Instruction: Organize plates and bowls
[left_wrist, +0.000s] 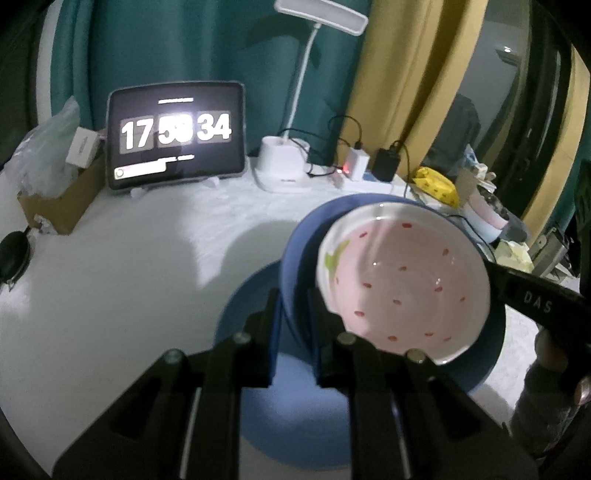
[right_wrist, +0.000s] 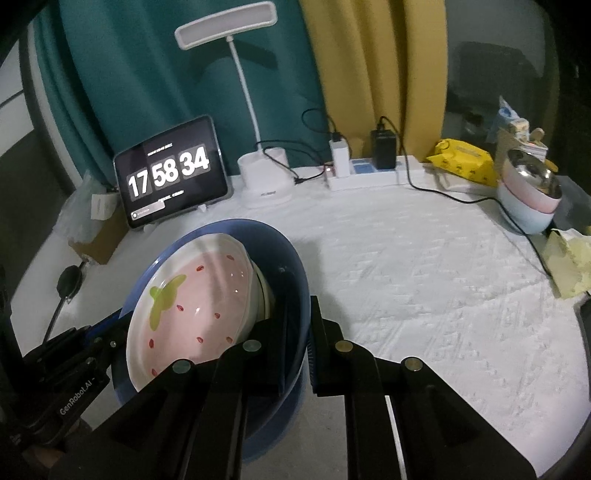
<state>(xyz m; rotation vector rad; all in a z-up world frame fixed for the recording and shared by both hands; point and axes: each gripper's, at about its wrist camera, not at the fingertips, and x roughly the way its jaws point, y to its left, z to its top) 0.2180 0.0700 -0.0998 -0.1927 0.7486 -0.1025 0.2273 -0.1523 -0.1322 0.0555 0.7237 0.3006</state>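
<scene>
A deep blue bowl holds a white and pink dish with red seeds and a green leaf. My left gripper is shut on the bowl's near rim, one finger inside and one outside. In the same view my right gripper clamps the opposite rim. In the right wrist view the right gripper pinches the blue bowl at its right rim, with the pink dish tilted inside. The left gripper holds the left rim. A paler blue round surface lies beneath the bowl.
On the white cloth table a tablet clock, a white desk lamp and a power strip with chargers line the back. Stacked bowls and a yellow packet sit at the right. A cardboard box stands at the left.
</scene>
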